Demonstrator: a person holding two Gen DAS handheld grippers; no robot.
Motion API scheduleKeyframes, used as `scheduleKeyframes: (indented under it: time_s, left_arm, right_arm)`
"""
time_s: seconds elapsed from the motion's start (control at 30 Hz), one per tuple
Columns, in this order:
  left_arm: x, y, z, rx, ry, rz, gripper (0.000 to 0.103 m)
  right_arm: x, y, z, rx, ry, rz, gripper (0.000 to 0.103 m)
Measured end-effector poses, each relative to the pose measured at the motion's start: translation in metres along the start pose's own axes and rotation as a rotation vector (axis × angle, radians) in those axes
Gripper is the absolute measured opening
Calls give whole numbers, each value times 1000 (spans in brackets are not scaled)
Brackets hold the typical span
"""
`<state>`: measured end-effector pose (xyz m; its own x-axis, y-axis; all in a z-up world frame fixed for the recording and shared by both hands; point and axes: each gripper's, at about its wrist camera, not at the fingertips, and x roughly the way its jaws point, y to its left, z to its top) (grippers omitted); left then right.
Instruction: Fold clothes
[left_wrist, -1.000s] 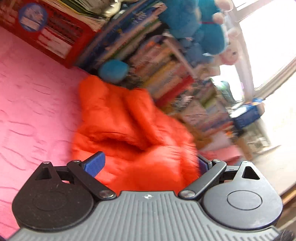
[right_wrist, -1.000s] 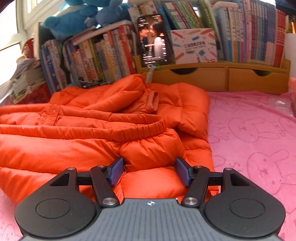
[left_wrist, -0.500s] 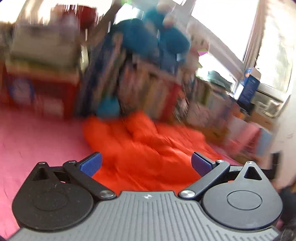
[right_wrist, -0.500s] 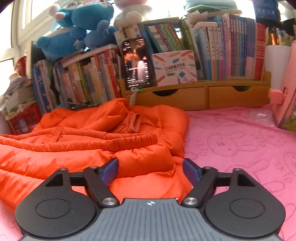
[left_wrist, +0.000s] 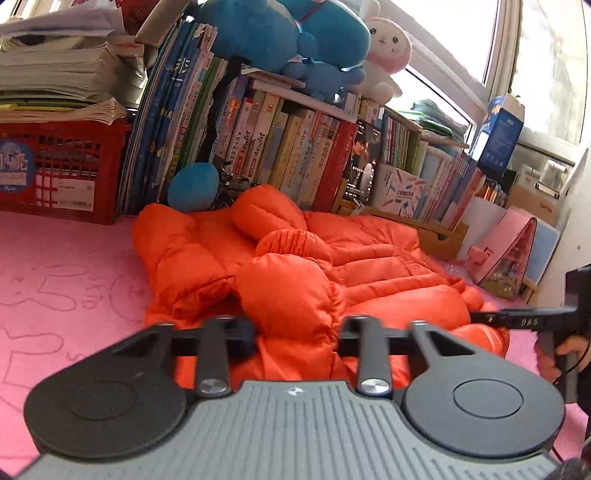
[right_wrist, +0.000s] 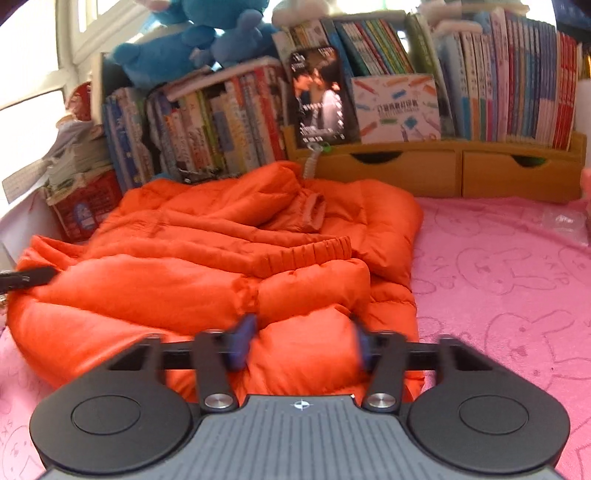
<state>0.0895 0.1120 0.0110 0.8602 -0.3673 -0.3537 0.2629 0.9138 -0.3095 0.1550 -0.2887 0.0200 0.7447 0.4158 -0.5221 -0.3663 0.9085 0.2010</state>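
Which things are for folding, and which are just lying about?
For the job:
jacket
left gripper, fingers closing on the jacket
right gripper, fingers closing on the jacket

Lying about:
books
blue plush
red crate
pink cloth

A pink cloth (right_wrist: 517, 258) printed with rabbit outlines is spread over the surface. Rows of books (left_wrist: 280, 147) are stood along the back, above a wooden drawer unit (right_wrist: 443, 173). A red crate (left_wrist: 62, 173) is seen at the left in the left wrist view (papers stacked on it). Blue plush toys (left_wrist: 288, 33) and a white rabbit plush (left_wrist: 388, 48) are set on top of the books
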Motion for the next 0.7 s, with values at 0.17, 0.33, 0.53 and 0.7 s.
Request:
scheduleKeyframes:
  time_s: [0.17,0.33,0.53,0.7]
  left_arm:
    - [-8,-7,6,53,-42,13,30]
    - [17,7,7,-62,14,38,74]
    - [-8,-25,12,9,-72,53,8]
    - [-21,-31,70,44,-211,12,9]
  right_arm:
    - [-24,5,6,-19,-78,-3,35]
    - [5,-20,19,46,-58,55,88]
    - [5,9,9,-30,-32,-33,15]
    - [-51,20,47,-61,-222,-27,15]
